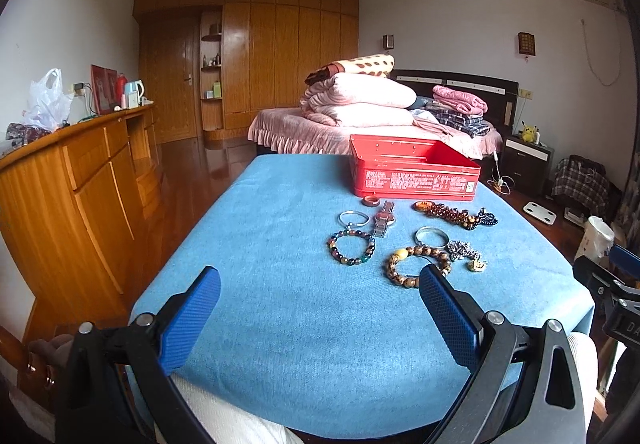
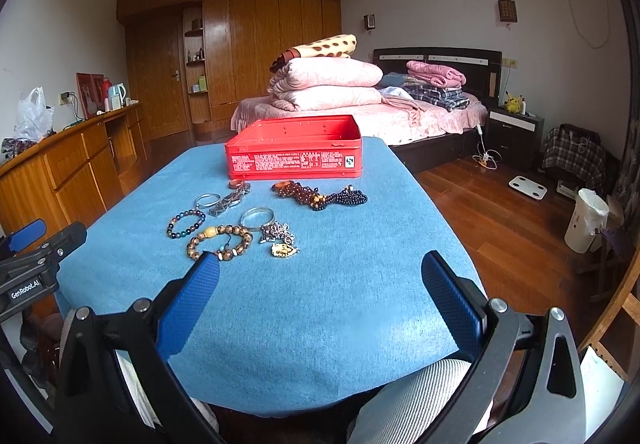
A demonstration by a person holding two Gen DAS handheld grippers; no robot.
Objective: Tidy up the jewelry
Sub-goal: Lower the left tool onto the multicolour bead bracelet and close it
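A table (image 1: pixel 280 284) covered in blue cloth carries the jewelry, with an open red tin box (image 1: pixel 414 172) at its far end, at about 1 o'clock in the left wrist view. Just in front of the box lie a small brown ring (image 1: pixel 370 201), a metal watch (image 1: pixel 385 219), and a long strand of amber and dark beads (image 1: pixel 456 214). Nearer sit a thin silver bangle (image 1: pixel 353 219), a multicoloured bead bracelet (image 1: pixel 351 246), a wider silver bangle (image 1: pixel 431 237), a wooden bead bracelet (image 1: pixel 416 265) and a silver chain with a pendant (image 1: pixel 466 254). The pieces lie close together, some touching, so each has neighbours crowding it.

Beyond the table stands a bed (image 1: pixel 360 128) piled with folded pink quilts; a wooden dresser (image 1: pixel 72 184) runs along 9 o'clock.

The left hand-held gripper (image 1: pixel 320 316) hovers low over the near edge of the table, jaws spread wide and holding nothing, its right finger just before the wooden bead bracelet. The right hand-held gripper (image 2: pixel 320 304) is likewise level, pointed at 12 o'clock, jaws wide apart and empty, with the wooden bead bracelet at its left fingertip.
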